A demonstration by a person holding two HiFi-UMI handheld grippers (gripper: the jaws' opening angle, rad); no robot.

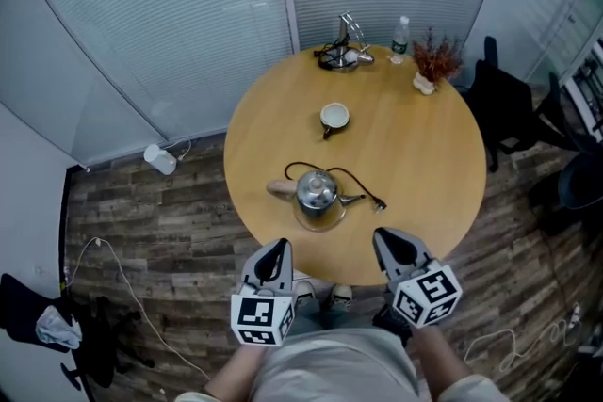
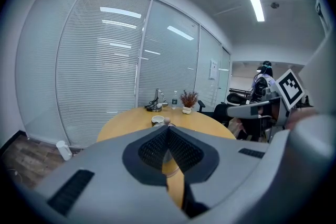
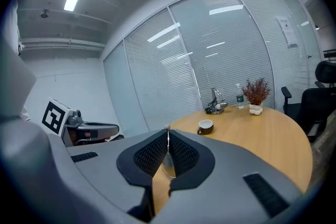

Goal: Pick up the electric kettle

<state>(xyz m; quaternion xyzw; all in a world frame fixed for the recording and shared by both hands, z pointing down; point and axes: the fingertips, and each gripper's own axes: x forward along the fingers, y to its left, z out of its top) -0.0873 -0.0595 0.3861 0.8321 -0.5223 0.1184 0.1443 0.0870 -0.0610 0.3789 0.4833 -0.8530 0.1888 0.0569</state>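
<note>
The electric kettle [image 1: 317,193], a glass body with a steel lid and wooden handle, stands near the front edge of the round wooden table [image 1: 424,155], with its black cord [image 1: 350,176] looped behind it. My left gripper [image 1: 279,246] is shut and empty just off the table's near edge, to the kettle's front left. My right gripper [image 1: 382,236], also shut and empty, is at the front right. In the left gripper view the shut jaws [image 2: 168,128] hide most of the kettle; only its lid knob [image 2: 167,120] shows. In the right gripper view the knob [image 3: 167,127] peeks above the shut gripper [image 3: 168,132].
A cup [image 1: 334,116] sits mid-table. At the far edge are a stand with cables [image 1: 343,52], a water bottle [image 1: 401,39] and a small red plant [image 1: 433,63]. A black chair [image 1: 509,108] stands at the right. A white cylinder [image 1: 160,159] and cables lie on the floor.
</note>
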